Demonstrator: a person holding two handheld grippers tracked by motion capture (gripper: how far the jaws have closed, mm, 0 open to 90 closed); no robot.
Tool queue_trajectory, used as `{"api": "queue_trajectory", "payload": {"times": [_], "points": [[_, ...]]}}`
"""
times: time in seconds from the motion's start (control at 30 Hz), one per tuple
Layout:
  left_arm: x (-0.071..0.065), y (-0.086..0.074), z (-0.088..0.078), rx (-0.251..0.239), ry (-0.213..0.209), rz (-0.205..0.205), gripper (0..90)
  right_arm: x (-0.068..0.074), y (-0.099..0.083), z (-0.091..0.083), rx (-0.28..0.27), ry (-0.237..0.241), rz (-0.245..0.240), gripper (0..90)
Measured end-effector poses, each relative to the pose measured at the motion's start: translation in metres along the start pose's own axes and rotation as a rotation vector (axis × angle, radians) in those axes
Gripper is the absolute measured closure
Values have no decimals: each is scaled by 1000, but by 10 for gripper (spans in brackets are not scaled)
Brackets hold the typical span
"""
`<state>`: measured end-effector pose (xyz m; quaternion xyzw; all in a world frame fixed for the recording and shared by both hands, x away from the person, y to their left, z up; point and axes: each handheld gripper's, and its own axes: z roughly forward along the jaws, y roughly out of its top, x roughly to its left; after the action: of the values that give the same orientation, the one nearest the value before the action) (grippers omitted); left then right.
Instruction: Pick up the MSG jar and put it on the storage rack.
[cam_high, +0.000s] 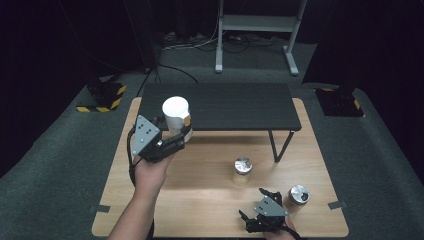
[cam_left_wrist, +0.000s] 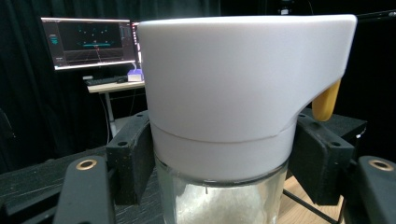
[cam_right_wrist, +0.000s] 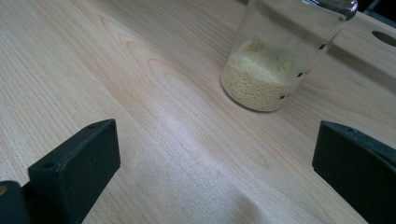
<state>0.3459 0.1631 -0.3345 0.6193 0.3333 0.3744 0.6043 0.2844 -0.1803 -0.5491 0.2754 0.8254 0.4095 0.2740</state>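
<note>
Glass jar (cam_left_wrist: 219, 200), smooth white cap, clamped in left hand-held gripper (cam_left_wrist: 219, 163); right hand-held gripper (cam_right_wrist: 210, 172) agape, empty.

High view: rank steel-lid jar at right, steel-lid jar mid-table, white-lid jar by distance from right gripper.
From the right gripper:
1. Steel-lid jar at right, just beside it.
2. Steel-lid jar mid-table, up-left.
3. White-lid jar, far left, held in the left gripper.

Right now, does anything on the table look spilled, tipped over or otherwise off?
Nothing stands out. The two metal-lidded jars stand upright on the wooden table, with no spilled grains around them. The left gripper holds the white-lidded jar upright; the right gripper sits open.
</note>
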Motion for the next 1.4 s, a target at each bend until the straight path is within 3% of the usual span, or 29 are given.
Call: {"api": "queue_trajectory", "payload": {"times": [1.4], "points": [[13, 3, 53, -13, 45, -13, 307, -1, 0, 0, -4, 5, 4, 0]]}}
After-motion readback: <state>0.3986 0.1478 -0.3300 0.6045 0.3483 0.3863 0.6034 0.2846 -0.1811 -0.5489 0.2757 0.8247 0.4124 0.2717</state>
